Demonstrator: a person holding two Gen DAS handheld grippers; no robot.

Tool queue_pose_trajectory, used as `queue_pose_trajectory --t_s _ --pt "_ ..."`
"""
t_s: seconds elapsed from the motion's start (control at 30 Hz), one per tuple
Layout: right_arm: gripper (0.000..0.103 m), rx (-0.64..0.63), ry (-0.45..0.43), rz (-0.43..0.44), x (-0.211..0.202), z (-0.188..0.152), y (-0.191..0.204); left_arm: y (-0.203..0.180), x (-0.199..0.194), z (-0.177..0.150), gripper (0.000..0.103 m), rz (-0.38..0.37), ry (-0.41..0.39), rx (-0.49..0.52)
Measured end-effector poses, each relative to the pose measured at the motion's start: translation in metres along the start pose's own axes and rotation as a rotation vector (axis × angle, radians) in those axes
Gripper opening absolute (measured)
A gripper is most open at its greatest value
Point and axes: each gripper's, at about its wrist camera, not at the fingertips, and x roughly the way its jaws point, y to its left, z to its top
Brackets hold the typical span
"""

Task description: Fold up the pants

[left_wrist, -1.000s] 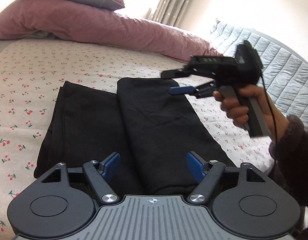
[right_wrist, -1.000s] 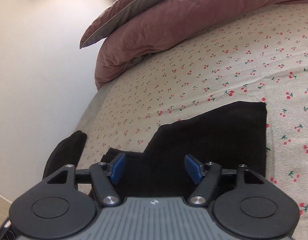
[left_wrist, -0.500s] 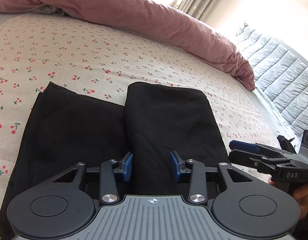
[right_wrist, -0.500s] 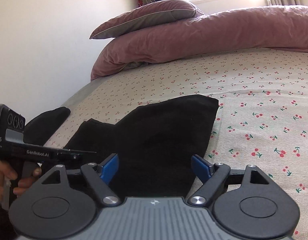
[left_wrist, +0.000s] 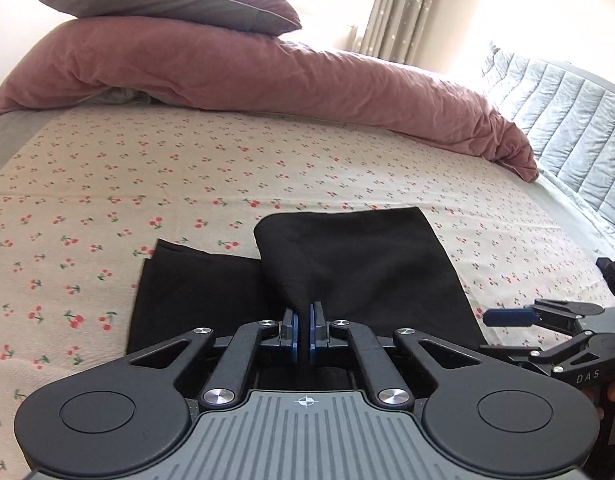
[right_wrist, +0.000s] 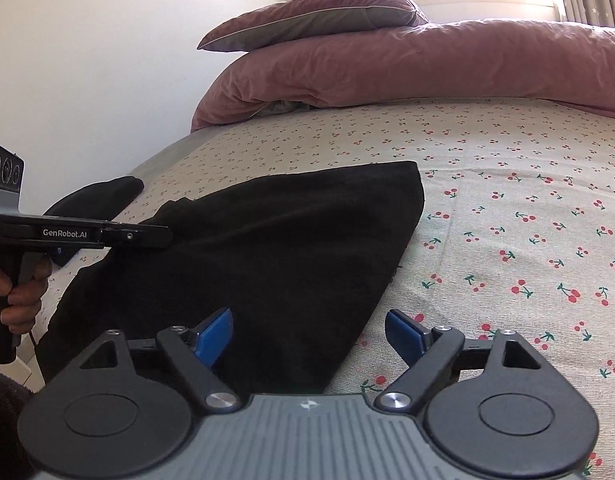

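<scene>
Black pants (left_wrist: pixel 359 264) lie partly folded on the cherry-print bed sheet (left_wrist: pixel 147 184); they also show in the right wrist view (right_wrist: pixel 275 256). My left gripper (left_wrist: pixel 303 326) is shut on a pinched ridge of the pants' near edge, which rises into the blue pads. My right gripper (right_wrist: pixel 307 334) is open, low over the pants' near right edge, with one pad over the fabric and the other over the sheet. It also shows at the right edge of the left wrist view (left_wrist: pixel 547 320). The left gripper appears at the left of the right wrist view (right_wrist: pixel 139 236).
A pink duvet (left_wrist: pixel 267 76) with a pillow (left_wrist: pixel 167 4) on top lies along the far side of the bed. A quilted grey headboard (left_wrist: pixel 567 108) stands at the right. A white wall (right_wrist: pixel 87 60) is beyond the bed's left edge.
My left gripper closed from part-open to shut on the pants' near edge and dropped lower. My right gripper moved in closer to the pants' right edge and stays open.
</scene>
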Motion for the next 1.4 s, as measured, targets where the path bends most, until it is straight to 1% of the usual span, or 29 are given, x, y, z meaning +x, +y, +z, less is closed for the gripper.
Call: queue_pose_trajectory --t_s 0.1,0.17,0.27,0.33,0.43,0.5,0.53,0.57,0.6,0.67,0.7,0.73,0.77,0.8,0.87,0.93,0.97,1.03,1.07,1.13,1.2,1.23,1.27,1.33,1.37,1.4 --pt "0.087 0.007 0.006 0.008 0.002 0.0 0.001 0.024 -0.013 0.002 0.003 0.049 -0.025 -0.046" --pt "0.087 0.015 0.008 0.015 0.003 -0.001 0.0 0.038 -0.02 0.002 0.003 0.076 -0.028 -0.066" --pt "0.088 0.024 0.015 0.021 0.006 -0.001 -0.001 0.059 -0.031 -0.002 0.004 0.089 -0.039 -0.111" --pt "0.089 0.027 0.016 0.024 0.007 -0.001 -0.001 0.066 -0.034 -0.003 0.004 0.107 -0.047 -0.123" --pt "0.09 0.034 0.016 0.031 0.008 -0.002 -0.002 0.075 -0.029 -0.006 0.005 0.164 -0.037 -0.12" --pt "0.091 0.037 0.015 0.033 0.009 -0.001 0.0 0.084 -0.024 -0.009 0.009 0.16 -0.021 -0.149" --pt "0.091 0.037 0.014 0.032 0.01 -0.001 0.0 0.086 -0.023 -0.01 0.014 0.154 -0.016 -0.16" --pt "0.091 0.038 0.013 0.032 0.01 -0.001 0.001 0.09 -0.024 -0.011 0.016 0.137 -0.013 -0.173" --pt "0.091 0.039 0.013 0.035 0.009 -0.001 0.001 0.092 -0.025 -0.012 0.021 0.12 -0.01 -0.188" --pt "0.091 0.053 0.015 0.05 0.008 -0.001 0.0 0.095 -0.026 -0.013 0.048 0.078 -0.006 -0.213" --pt "0.09 0.067 0.02 0.063 0.008 -0.001 -0.001 0.098 -0.025 -0.015 0.052 0.052 -0.004 -0.239" --pt "0.09 0.083 0.026 0.081 0.007 -0.001 -0.003 0.103 -0.023 -0.016 0.053 0.021 0.004 -0.273" --pt "0.089 0.103 0.035 0.102 0.009 -0.001 -0.005 0.108 -0.02 -0.019 0.053 -0.014 0.016 -0.314" --pt "0.086 0.133 0.047 0.128 0.011 0.0 -0.007 0.113 -0.015 -0.02 0.053 -0.044 0.031 -0.35" --pt "0.079 0.185 0.059 0.172 0.014 0.001 -0.012 0.124 -0.006 -0.023 0.05 -0.085 0.057 -0.418" --pt "0.07 0.233 0.069 0.208 0.019 0.002 -0.016 0.133 0.006 -0.025 0.048 -0.139 0.086 -0.478" --pt "0.067 0.258 0.075 0.231 0.023 0.003 -0.017 0.137 0.011 -0.026 0.048 -0.16 0.094 -0.506" --pt "0.057 0.318 0.085 0.273 0.032 0.002 -0.021 0.143 0.017 -0.025 0.048 -0.195 0.097 -0.548" --pt "0.054 0.349 0.083 0.284 0.036 0.002 -0.023 0.146 0.02 -0.024 0.048 -0.213 0.1 -0.562" --pt "0.046 0.418 0.08 0.316 0.046 0.003 -0.029 0.152 0.027 -0.025 0.048 -0.262 0.107 -0.593" --pt "0.042 0.489 0.082 0.332 0.055 0.005 -0.033 0.159 0.033 -0.025 0.048 -0.299 0.107 -0.646" --pt "0.04 0.513 0.082 0.336 0.059 0.007 -0.033 0.162 0.035 -0.026 0.046 -0.309 0.107 -0.676" --pt "0.039 0.53 0.082 0.339 0.063 0.008 -0.033 0.163 0.037 -0.025 0.042 -0.314 0.108 -0.695" --pt "0.037 0.544 0.074 0.34 0.068 0.009 -0.031 0.161 0.042 -0.025 0.039 -0.318 0.109 -0.704" --pt "0.036 0.548 0.07 0.337 0.07 0.01 -0.029 0.159 0.044 -0.024 0.034 -0.319 0.11 -0.708" --pt "0.032 0.556 0.064 0.334 0.072 0.01 -0.027 0.157 0.046 -0.024 0.032 -0.321 0.114 -0.713"
